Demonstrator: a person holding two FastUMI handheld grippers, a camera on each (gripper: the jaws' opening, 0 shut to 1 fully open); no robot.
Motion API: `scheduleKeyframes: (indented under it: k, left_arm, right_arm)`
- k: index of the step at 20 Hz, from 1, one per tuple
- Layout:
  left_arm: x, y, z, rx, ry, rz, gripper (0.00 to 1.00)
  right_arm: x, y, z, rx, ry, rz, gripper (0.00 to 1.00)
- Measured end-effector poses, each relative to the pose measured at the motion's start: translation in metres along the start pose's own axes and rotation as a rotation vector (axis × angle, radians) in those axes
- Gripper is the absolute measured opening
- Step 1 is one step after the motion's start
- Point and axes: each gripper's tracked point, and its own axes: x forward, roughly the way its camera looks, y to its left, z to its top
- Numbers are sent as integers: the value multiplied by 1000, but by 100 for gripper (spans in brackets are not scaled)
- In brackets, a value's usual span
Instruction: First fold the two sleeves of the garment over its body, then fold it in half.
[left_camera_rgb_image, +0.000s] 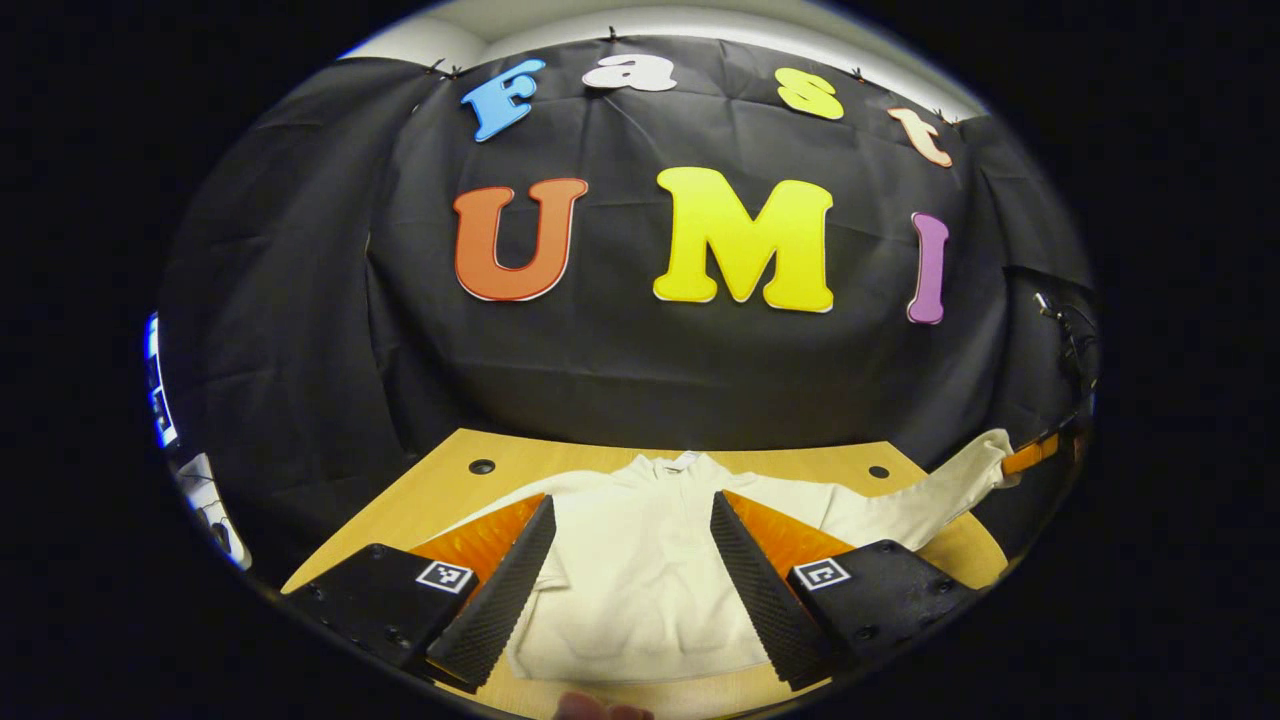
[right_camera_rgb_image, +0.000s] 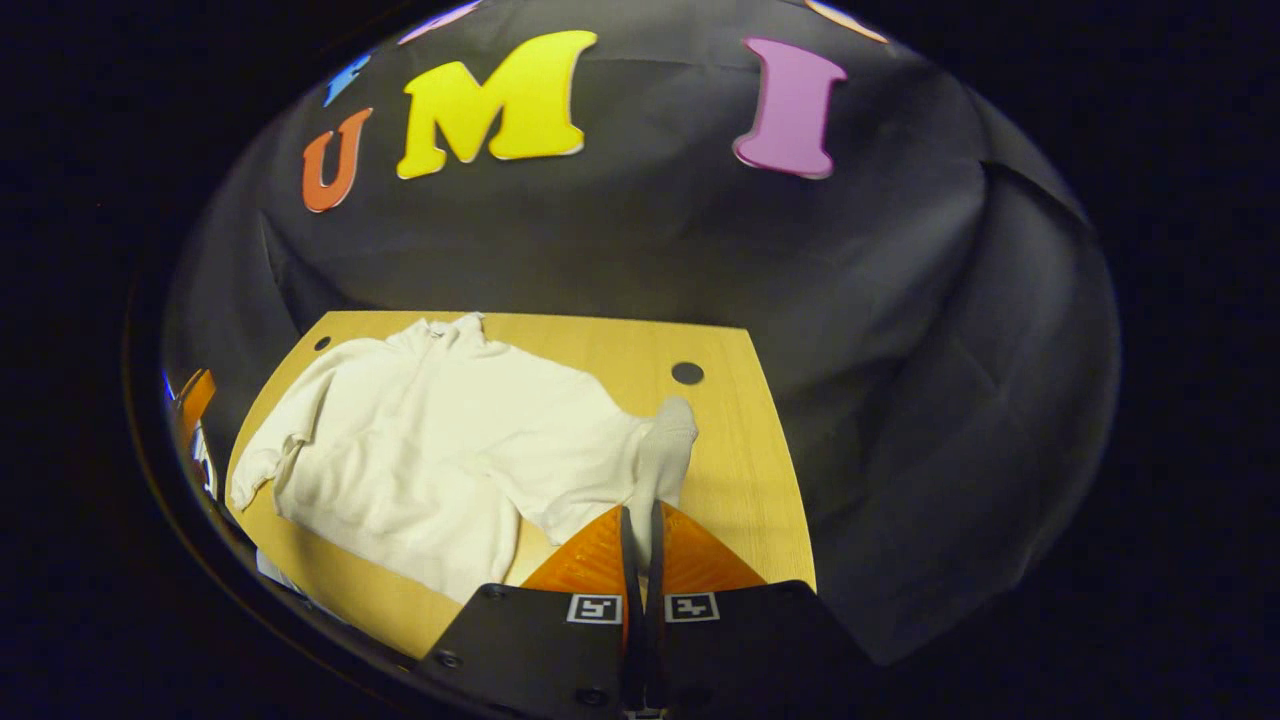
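Right gripper view: the right gripper, jaws closed, pinches the white garment's sleeve above the wooden table. The left gripper hovers wide open, holding nothing, over the garment spread on the table.

No readable text or numbers, square black-and-white coded marker tags on left gripper and right gripper, not legible as words

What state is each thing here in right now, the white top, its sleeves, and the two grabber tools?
Garment: spread flat on the table, not folded in half.
Right sleeve: lifted, pinched at its end.
Left sleeve: lying out to the side, unfolded.
Right gripper: shut on the sleeve.
Left gripper: open above the garment, holding nothing.
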Motion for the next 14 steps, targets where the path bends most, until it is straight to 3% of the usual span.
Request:
scheduleKeyframes:
  k: [7,14]
  left_arm:
    - [-17,76,3,-74,-9,76,100]
    - [-41,131,2,-5,-36,157,97]
  right_arm:
    - [20,137,100,-276,-109,89,1]
    - [81,289,125,-413,-151,238,1]
